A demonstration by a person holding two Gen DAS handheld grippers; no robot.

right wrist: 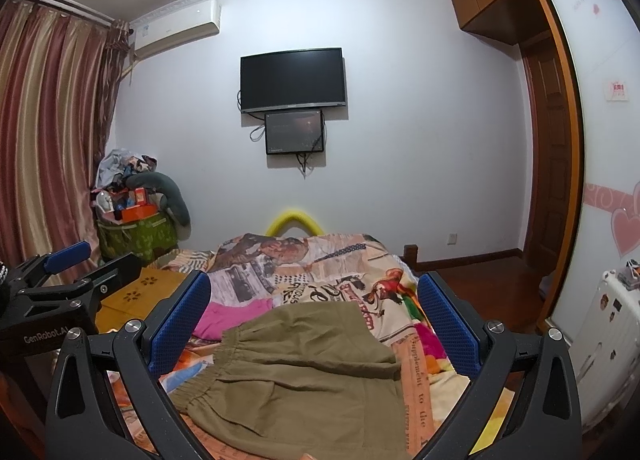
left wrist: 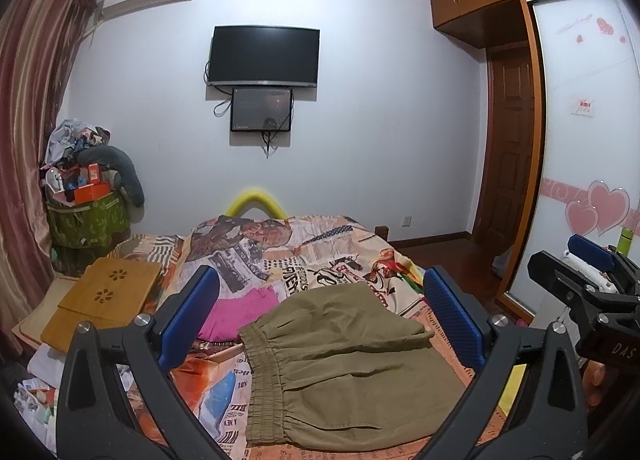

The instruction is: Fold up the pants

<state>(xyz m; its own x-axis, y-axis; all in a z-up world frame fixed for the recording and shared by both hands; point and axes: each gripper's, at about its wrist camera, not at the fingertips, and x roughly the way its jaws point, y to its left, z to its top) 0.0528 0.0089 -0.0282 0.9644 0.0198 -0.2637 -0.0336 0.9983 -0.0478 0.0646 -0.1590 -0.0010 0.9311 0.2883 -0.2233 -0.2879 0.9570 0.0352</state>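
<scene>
Olive-khaki pants [left wrist: 344,364] lie folded in a compact stack on the printed bedspread [left wrist: 304,256], elastic waistband to the left. They also show in the right wrist view [right wrist: 304,376]. My left gripper [left wrist: 320,320] is open and empty, held above the pants with its blue pads either side of them. My right gripper [right wrist: 312,324] is open and empty too, also above the pants. The right gripper shows at the right edge of the left wrist view [left wrist: 580,272]; the left gripper shows at the left edge of the right wrist view [right wrist: 60,272].
A pink garment [left wrist: 240,312] lies on the bed just behind the pants. A wooden lap tray [left wrist: 104,296] sits at the bed's left. A green basket of clutter [left wrist: 88,216] stands by the curtain. A white radiator [right wrist: 604,344] and wardrobe [left wrist: 580,120] are on the right.
</scene>
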